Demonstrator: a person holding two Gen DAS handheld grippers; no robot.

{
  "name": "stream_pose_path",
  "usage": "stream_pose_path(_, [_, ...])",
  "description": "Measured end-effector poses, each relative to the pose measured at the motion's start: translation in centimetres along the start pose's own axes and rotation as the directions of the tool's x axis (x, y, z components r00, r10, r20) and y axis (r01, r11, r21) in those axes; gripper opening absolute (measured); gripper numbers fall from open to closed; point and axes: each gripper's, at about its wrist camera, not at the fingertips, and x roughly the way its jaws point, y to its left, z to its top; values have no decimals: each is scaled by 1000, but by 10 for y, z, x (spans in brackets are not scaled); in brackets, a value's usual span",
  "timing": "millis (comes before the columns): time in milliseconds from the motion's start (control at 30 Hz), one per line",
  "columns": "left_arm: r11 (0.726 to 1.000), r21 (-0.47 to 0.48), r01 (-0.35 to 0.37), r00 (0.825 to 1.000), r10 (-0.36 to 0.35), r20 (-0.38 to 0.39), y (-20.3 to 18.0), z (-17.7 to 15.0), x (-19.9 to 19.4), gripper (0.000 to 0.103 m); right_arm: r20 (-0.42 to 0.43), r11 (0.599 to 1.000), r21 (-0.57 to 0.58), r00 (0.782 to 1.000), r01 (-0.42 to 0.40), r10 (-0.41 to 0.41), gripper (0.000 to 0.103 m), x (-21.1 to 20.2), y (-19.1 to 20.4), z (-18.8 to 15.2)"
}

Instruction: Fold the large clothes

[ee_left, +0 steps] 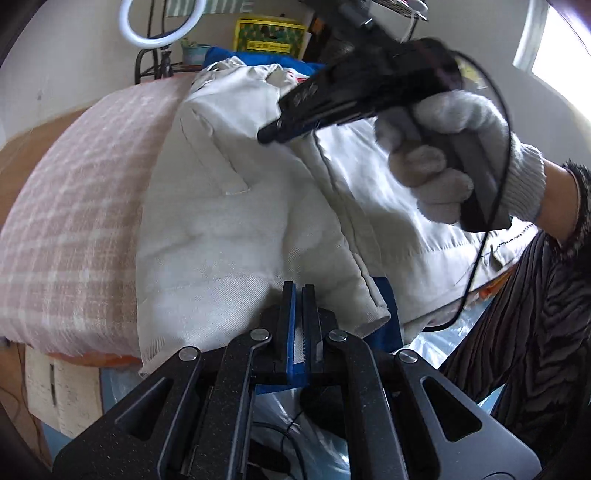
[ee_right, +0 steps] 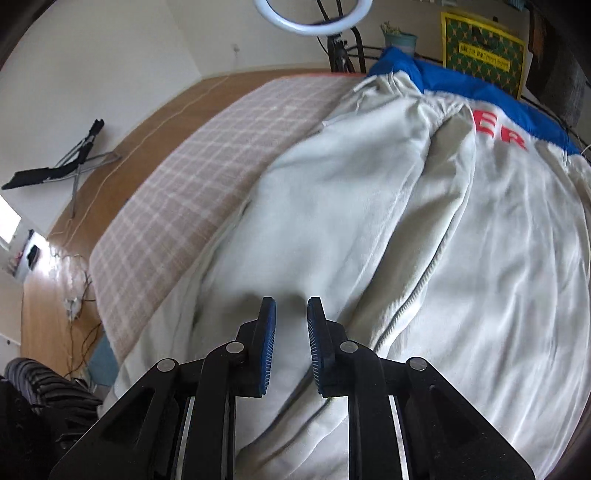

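Observation:
A large cream jacket point(ee_left: 236, 221) with blue trim and red letters lies on a plaid-covered table point(ee_left: 74, 206). My left gripper point(ee_left: 298, 291) is shut on the jacket's near hem at the table's front edge. In the left wrist view my right gripper point(ee_left: 269, 134) hovers above the jacket's middle, held by a gloved hand point(ee_left: 443, 155). In the right wrist view the right gripper point(ee_right: 291, 310) is open and empty just above the cream jacket point(ee_right: 369, 221), with the blue collar point(ee_right: 461, 85) at the far end.
The plaid cover point(ee_right: 192, 177) is bare left of the jacket. A ring light point(ee_right: 314, 18), a plant pot point(ee_right: 400, 38) and a yellow-green box point(ee_right: 484, 55) stand behind the table. Wooden floor point(ee_right: 48, 295) with cables and a folded stand point(ee_right: 66, 158) lies left.

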Motion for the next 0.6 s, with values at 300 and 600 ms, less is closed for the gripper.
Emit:
stream_pose_path(300, [997,67,-26,997,21,75,-26,15,-38,1,73,1000,21,997,-17,15,16,-47,0,-15])
stream_pose_path(600, [994,102,32,986,-48,160,-63,32,-80,1,295,974,223,951,25,-92,63,-188,-43,-66])
